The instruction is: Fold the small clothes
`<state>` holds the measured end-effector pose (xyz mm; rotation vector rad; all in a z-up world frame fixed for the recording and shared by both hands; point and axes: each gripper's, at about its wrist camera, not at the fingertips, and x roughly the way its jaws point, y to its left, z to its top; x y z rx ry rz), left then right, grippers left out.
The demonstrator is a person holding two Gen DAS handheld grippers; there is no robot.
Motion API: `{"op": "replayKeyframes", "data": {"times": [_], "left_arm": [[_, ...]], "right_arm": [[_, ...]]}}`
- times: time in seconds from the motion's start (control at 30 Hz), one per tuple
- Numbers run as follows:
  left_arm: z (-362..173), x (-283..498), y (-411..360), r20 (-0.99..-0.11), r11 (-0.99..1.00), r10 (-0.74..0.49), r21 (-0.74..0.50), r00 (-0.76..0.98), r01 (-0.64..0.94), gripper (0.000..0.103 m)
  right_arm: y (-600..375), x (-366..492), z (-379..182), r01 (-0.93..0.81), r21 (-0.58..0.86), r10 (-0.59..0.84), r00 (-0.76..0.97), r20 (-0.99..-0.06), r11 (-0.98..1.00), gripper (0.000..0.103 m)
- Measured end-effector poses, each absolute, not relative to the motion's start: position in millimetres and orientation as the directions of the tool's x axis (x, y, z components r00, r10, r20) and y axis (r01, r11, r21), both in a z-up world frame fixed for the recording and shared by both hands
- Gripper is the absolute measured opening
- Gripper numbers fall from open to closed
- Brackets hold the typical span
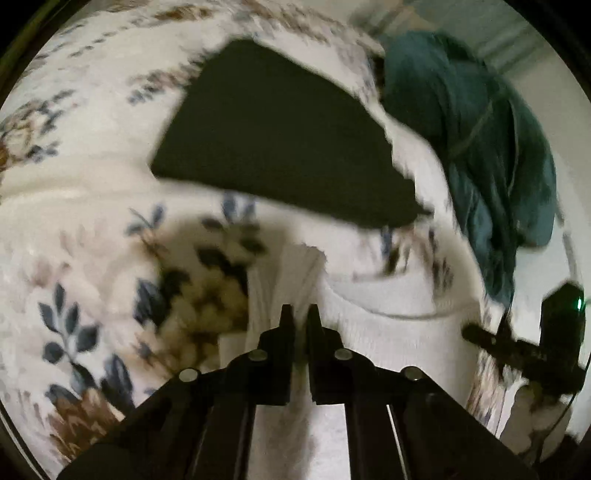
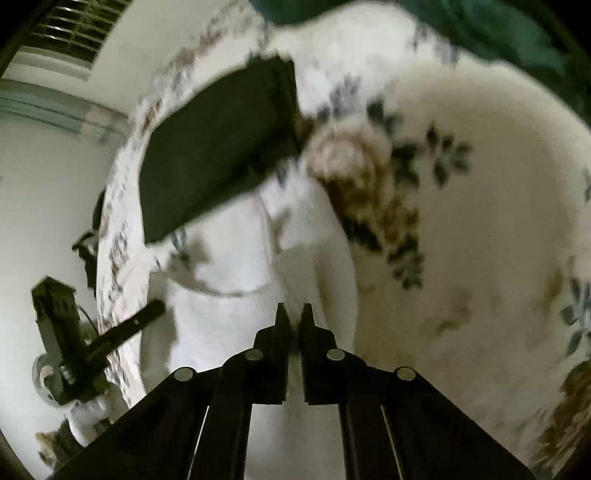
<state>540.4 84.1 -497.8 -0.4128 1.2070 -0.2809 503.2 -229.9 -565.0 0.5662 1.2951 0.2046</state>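
Observation:
A white garment (image 1: 388, 317) lies on the floral bedspread (image 1: 74, 229), blurred by motion. My left gripper (image 1: 300, 314) is shut on its edge near the left side. In the right wrist view the same white garment (image 2: 229, 317) hangs under my right gripper (image 2: 291, 314), which is shut on another part of its edge. Each gripper shows in the other's view: the right gripper (image 1: 476, 334) at the lower right, the left gripper (image 2: 155, 306) at the lower left. A folded dark garment (image 1: 280, 136) lies flat beyond the white one, also in the right wrist view (image 2: 218, 147).
A pile of teal cloth (image 1: 480, 136) sits at the back right of the bed, seen as a teal strip (image 2: 443, 22) at the top of the right wrist view. A white wall and a slatted vent (image 2: 74, 29) lie beyond the bed's left edge.

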Motion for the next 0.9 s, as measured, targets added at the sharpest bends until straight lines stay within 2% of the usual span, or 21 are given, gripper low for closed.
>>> {"op": "replayKeyframes", "data": {"times": [0.1,0.23,0.43,0.5,0.57,0.6,0.63,0.67,0.7,0.83,0.9], "left_arm": [[-501,558,98,-0.836,0.879,-0.423,-0.472,0.349,-0.064,0.004],[-530,583,102,-0.869,0.887,-0.400,-0.447,0.289,-0.115,0.004],[-568,590,95,-0.920,0.920,-0.361,-0.378,0.153,-0.107,0.005],[-567,583,99,-0.907,0.902,-0.397,-0.414,0.143,-0.121,0.008],[-559,578,103,-0.871,0.863,-0.470,-0.488,0.145,-0.132,0.011],[-554,576,106,-0.860,0.850,-0.489,-0.508,0.148,-0.142,0.024],[-548,572,109,-0.845,0.834,-0.511,-0.532,0.159,-0.145,0.045],[-540,566,115,-0.824,0.815,-0.536,-0.561,0.183,-0.142,0.054],[-531,557,122,-0.804,0.796,-0.555,-0.588,0.214,-0.143,0.062],[-522,521,139,-0.743,0.721,-0.614,-0.666,0.268,-0.192,0.071],[-537,502,139,-0.714,0.677,-0.656,-0.700,0.245,-0.228,0.071]], "right_arm": [[-231,516,-557,0.175,0.487,0.419,0.319,-0.850,0.856,0.004],[-228,542,-576,0.223,0.437,0.366,0.298,-0.882,0.871,0.004],[-219,564,-618,0.216,0.364,0.328,0.183,-0.927,0.906,0.004],[-217,563,-622,0.197,0.353,0.328,0.147,-0.933,0.915,0.005],[-219,559,-619,0.184,0.403,0.385,0.127,-0.914,0.896,0.007],[-221,557,-616,0.180,0.428,0.413,0.120,-0.903,0.885,0.013],[-225,553,-611,0.179,0.443,0.428,0.120,-0.896,0.878,0.021],[-231,547,-605,0.180,0.464,0.445,0.137,-0.885,0.867,0.047],[-237,541,-600,0.178,0.488,0.466,0.156,-0.871,0.854,0.063],[-262,503,-593,0.194,0.591,0.568,0.164,-0.807,0.783,0.089],[-267,484,-605,0.209,0.650,0.640,0.124,-0.759,0.731,0.090]]}}
